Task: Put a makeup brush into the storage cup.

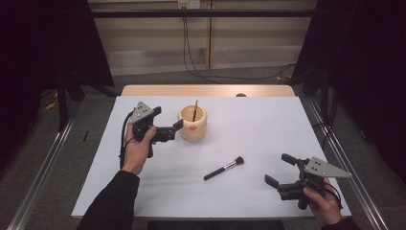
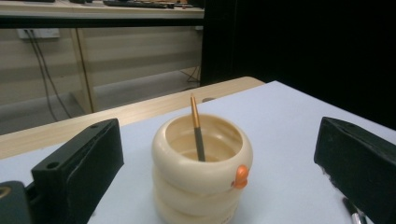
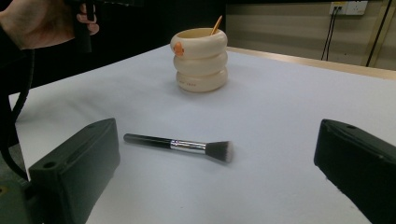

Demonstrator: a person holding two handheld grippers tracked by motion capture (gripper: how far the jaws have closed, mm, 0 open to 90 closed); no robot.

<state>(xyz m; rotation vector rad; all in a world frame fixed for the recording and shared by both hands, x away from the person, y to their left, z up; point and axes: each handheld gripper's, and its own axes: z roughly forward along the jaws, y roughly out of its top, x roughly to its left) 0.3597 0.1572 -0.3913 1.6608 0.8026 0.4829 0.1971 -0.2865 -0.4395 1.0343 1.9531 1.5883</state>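
A cream ringed holder [image 1: 193, 123] with an orange knob stands at the table's middle back, with a thin brush handle [image 1: 195, 110] leaning inside it. My left gripper [image 1: 176, 130] is open just left of the holder, its jaws pointing at it without touching. In the left gripper view the holder [image 2: 201, 168] sits ahead of the wide-apart jaws. A black makeup brush [image 1: 224, 168] with a silver ferrule lies flat on the white table. My right gripper [image 1: 280, 168] is open to the right of the brush. The right gripper view has the brush [image 3: 180, 145] lying ahead of the jaws.
The white table [image 1: 268, 124] has a wooden strip along its far edge. Cables hang down the back wall. Metal rails run along both sides of the table. The hand holding the left gripper [image 3: 42, 21] appears at the top left of the right gripper view.
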